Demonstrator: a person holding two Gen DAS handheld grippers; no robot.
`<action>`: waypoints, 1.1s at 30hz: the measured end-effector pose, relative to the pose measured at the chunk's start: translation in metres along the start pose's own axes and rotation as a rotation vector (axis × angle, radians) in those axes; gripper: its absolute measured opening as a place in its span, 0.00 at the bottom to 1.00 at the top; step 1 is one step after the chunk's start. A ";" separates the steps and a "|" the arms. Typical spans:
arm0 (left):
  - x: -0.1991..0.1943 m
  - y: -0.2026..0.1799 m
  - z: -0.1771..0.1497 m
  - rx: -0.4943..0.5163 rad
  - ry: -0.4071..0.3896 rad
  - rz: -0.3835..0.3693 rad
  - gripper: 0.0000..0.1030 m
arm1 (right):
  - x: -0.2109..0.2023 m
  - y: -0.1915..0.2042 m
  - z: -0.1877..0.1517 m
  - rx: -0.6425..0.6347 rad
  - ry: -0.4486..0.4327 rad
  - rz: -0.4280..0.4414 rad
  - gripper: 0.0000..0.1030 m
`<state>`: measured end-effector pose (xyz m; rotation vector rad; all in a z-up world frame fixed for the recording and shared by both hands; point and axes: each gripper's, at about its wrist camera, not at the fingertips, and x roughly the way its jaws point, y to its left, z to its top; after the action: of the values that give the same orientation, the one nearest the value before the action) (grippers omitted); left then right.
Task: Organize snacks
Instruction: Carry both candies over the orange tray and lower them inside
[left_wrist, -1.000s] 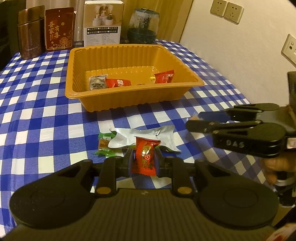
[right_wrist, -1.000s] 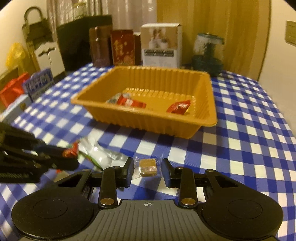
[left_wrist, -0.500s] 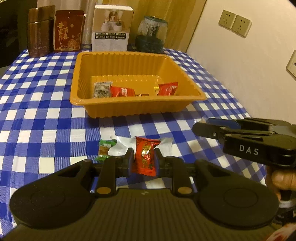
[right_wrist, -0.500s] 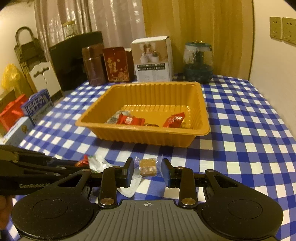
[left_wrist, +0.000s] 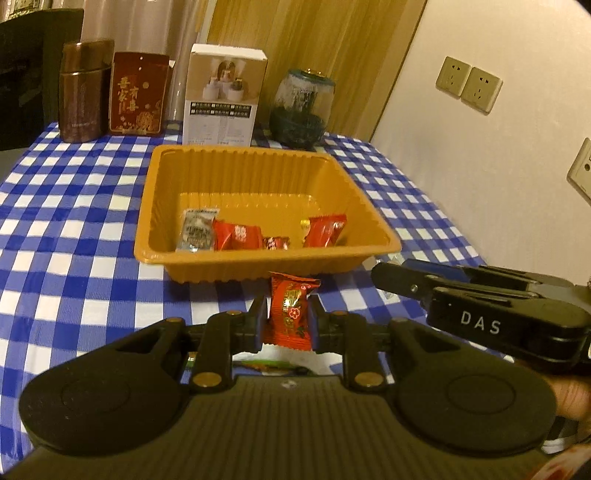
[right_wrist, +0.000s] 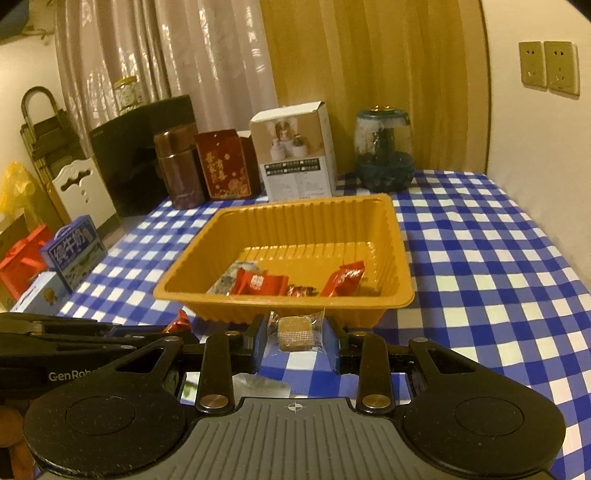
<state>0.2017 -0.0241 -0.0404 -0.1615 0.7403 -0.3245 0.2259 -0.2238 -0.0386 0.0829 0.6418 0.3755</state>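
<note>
Gripping one snack apiece before the ribbed orange plastic tray (left_wrist: 373, 236)

Loose packets under the grippers are largely hidden. The red wrapped candy (left_wrist: 290, 314) is pinched by the left gripper (left_wrist: 287, 320); the clear-wrapped brown square sweet (right_wrist: 296, 331) is clamped narrowly by the right gripper (right_wrist: 297, 341).

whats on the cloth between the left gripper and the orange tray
Nothing: in the left wrist view only bare checked tablecloth separates the left gripper, shut on a red candy, from the orange tray's near wall.
</note>
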 end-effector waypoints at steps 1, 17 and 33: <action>0.000 -0.001 0.002 0.001 -0.005 0.002 0.19 | 0.000 -0.002 0.001 0.005 -0.005 -0.003 0.32; 0.015 0.012 0.046 -0.018 -0.070 0.041 0.19 | 0.013 -0.017 0.029 0.076 -0.074 -0.036 0.32; 0.053 0.025 0.079 -0.034 -0.072 0.071 0.19 | 0.044 -0.028 0.054 0.120 -0.103 -0.048 0.32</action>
<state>0.2979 -0.0171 -0.0232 -0.1774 0.6787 -0.2378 0.2993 -0.2315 -0.0259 0.2000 0.5633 0.2845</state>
